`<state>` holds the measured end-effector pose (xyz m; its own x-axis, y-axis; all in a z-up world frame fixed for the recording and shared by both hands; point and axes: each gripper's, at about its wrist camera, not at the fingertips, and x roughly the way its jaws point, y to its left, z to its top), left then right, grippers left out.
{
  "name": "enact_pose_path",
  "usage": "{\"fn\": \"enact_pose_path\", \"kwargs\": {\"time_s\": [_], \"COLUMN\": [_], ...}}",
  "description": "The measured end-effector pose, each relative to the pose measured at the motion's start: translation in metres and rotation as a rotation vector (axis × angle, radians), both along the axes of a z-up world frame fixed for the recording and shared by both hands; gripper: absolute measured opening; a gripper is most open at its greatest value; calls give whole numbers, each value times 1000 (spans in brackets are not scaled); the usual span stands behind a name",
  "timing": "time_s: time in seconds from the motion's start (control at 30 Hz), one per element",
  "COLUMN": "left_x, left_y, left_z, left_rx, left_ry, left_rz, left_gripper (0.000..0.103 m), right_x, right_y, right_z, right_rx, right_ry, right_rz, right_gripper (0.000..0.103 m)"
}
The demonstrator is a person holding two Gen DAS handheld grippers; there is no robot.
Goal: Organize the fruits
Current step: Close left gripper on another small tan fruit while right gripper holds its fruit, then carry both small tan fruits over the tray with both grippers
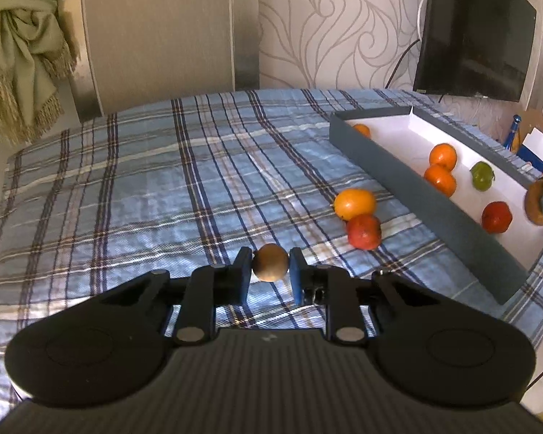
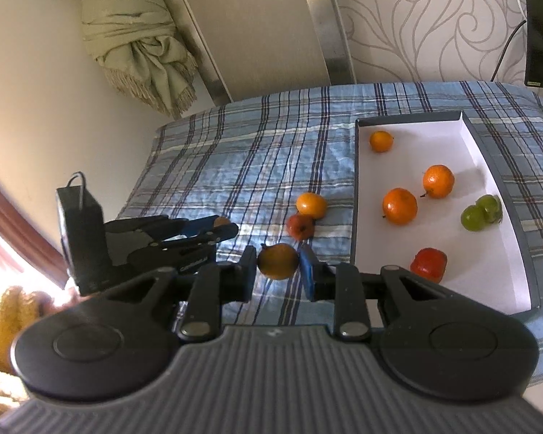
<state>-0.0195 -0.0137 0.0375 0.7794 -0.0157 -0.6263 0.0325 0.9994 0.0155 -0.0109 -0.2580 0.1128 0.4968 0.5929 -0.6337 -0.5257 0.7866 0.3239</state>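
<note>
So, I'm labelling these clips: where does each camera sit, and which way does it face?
Left wrist: on the left gripper, looking along its fingers across the plaid bedspread toward the wall; it holds a brown fruit.
Right wrist: on the right gripper, held higher, looking down; it holds a yellow-brown fruit, left gripper at left.
Shared: box, loose orange fruit, loose red fruit.

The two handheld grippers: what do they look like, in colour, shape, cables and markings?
Each is black plastic: a ribbed grey-black body, two round discs at the sides, silver pivot pins and blue finger pads. This holds for the left gripper and the right gripper. In the right wrist view, the left gripper carries a black box with a thin wire loop. Its white lettering is unreadable.
</note>
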Motion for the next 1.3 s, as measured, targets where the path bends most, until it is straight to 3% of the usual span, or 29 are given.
{"fn": "enact_pose_path", "kwargs": {"time_s": [0.4, 0.67, 1.3], "left_x": [-22, -17, 25], "left_y": [-28, -68, -157], "left_z": [22, 37, 25], "left_rx": [30, 4, -60], "left_ry": [4, -25, -33], "left_rz": [-31, -92, -256], "left_gripper": [26, 26, 26], "right_x": [1, -2, -1], "right_y": [-19, -47, -117], "right_z": [-14, -12, -10], "right_rx": [58, 75, -4], "right_ry": [39, 35, 27], "right_rz": [-16, -61, -183], "right_gripper": [29, 29, 29]}}
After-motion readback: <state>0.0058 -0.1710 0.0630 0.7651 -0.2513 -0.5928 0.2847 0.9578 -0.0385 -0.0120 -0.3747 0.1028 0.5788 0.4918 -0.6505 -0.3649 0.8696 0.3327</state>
